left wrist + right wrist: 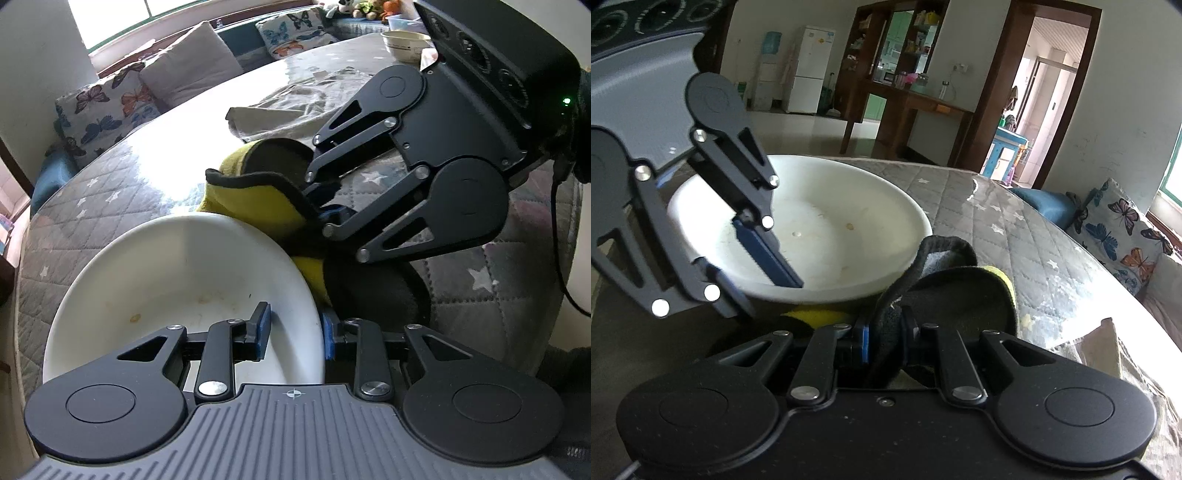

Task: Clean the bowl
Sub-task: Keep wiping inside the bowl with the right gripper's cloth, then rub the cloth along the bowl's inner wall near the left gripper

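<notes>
slippage is the risk: left claw is clamping the wide white ceramic bowl at its lower-right rim on the quilted grey table; right claw, clamping the yellow-and-grey cloth, is pushing sideways.

The left claw tilts steeply down, its jaws clamped across a rim. The right claw slopes gently downward, jaws pinched tight on cloth.
</notes>
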Action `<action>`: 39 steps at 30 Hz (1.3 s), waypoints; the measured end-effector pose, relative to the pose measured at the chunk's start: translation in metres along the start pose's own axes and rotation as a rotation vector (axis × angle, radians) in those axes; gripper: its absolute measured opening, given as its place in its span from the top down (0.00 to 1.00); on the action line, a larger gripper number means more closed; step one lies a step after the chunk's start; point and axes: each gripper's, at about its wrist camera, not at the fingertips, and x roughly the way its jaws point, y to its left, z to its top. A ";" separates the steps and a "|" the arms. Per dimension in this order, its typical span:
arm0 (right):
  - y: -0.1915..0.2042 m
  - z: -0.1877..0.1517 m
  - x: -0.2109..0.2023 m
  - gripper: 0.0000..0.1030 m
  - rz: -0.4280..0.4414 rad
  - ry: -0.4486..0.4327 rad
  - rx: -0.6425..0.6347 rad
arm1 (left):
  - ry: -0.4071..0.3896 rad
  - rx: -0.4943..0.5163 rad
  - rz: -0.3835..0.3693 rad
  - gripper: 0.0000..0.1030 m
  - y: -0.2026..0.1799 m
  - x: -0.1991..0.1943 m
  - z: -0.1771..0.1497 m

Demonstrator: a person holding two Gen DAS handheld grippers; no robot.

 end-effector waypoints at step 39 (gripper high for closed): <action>-0.001 0.005 0.014 0.84 -0.003 0.008 -0.091 | -0.005 0.012 -0.009 0.72 -0.014 -0.025 -0.024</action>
